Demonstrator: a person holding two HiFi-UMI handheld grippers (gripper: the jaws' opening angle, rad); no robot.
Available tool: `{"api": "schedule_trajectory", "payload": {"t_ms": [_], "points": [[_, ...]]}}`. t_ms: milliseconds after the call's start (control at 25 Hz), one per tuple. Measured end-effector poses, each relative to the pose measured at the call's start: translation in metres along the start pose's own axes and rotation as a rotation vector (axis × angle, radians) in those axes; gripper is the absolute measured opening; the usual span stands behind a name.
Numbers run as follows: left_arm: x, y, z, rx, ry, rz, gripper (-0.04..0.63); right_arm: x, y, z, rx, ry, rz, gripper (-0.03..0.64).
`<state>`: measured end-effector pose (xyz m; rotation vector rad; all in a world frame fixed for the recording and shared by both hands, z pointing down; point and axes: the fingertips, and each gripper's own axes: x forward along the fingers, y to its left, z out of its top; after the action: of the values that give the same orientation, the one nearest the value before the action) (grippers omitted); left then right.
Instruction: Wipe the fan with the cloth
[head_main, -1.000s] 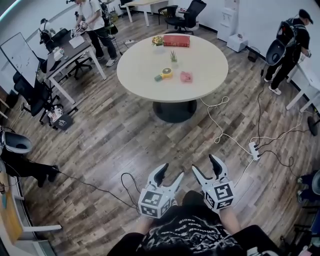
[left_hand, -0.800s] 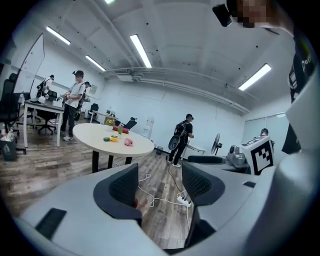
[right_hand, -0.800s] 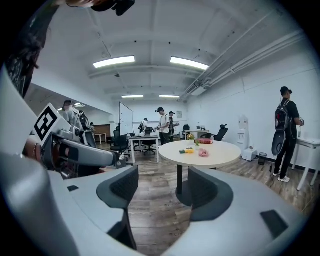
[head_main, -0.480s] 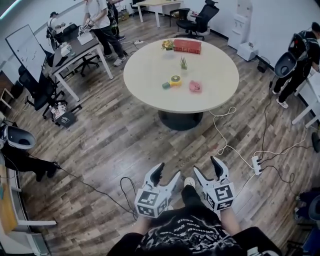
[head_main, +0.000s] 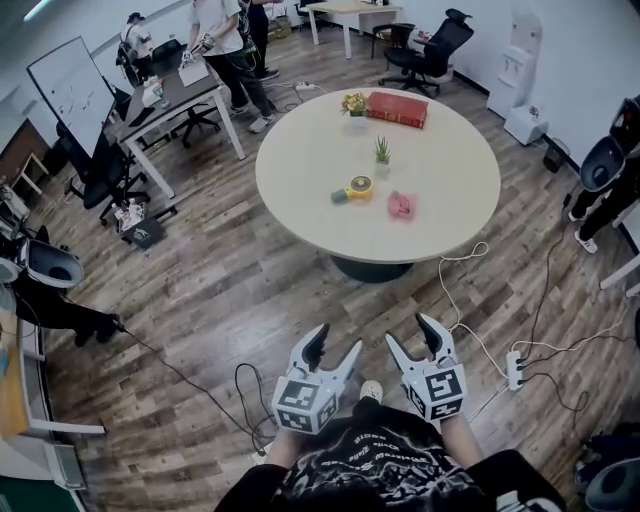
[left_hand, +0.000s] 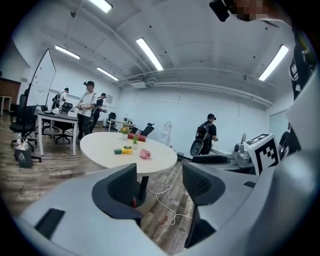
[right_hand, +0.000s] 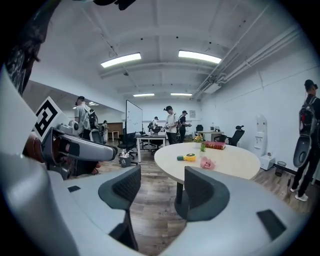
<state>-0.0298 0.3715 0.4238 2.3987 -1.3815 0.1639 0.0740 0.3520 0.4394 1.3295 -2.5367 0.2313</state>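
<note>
The table (head_main: 440, 215) is showing pale cream. The fan (head_main: 357, 187) is glowing yellow with a green handle, the cloth (head_main: 401, 205) is sitting pink, and the book (head_main: 397, 109) is standing out red. The floor (head_main: 230, 290) is running in grey-brown wood-grain planks.

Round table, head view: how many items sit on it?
5 on the round table: a flower pot and red book at the far edge, a small green plant in the middle, the yellow fan and pink cloth nearer. Nothing appears hidden.
</note>
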Motion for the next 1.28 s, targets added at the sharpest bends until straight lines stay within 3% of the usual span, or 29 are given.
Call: {"api": "schedule_trajectory", "payload": {"t_ms": [160, 440, 560, 720, 1120, 1280], "points": [[0.032, 0.002, 0.003, -0.032, -0.005, 0.05, 0.298, 0.013, -0.029, -0.001, -0.002, 0.009, 0.026, 0.278], [0.068, 0.004, 0.004, -0.002, 0.044, 0.077, 0.278, 0.03, -0.055, -0.007, 0.013, 0.043, 0.043, 0.278], [0.081, 0.009, 0.002, 0.034, 0.065, 0.077, 0.273, 0.038, -0.06, -0.009, 0.032, 0.051, 0.046, 0.278], [0.099, 0.02, 0.002, 0.005, 0.08, 0.048, 0.273, 0.054, -0.068, -0.013, 0.054, 0.061, 0.031, 0.278], [0.179, 0.098, 0.029, 0.002, 0.121, 0.013, 0.273, 0.136, -0.109, -0.001, 0.087, 0.088, -0.043, 0.276], [0.222, 0.139, 0.043, 0.091, 0.161, -0.025, 0.273, 0.182, -0.133, 0.008, 0.096, 0.117, -0.094, 0.276]]}}
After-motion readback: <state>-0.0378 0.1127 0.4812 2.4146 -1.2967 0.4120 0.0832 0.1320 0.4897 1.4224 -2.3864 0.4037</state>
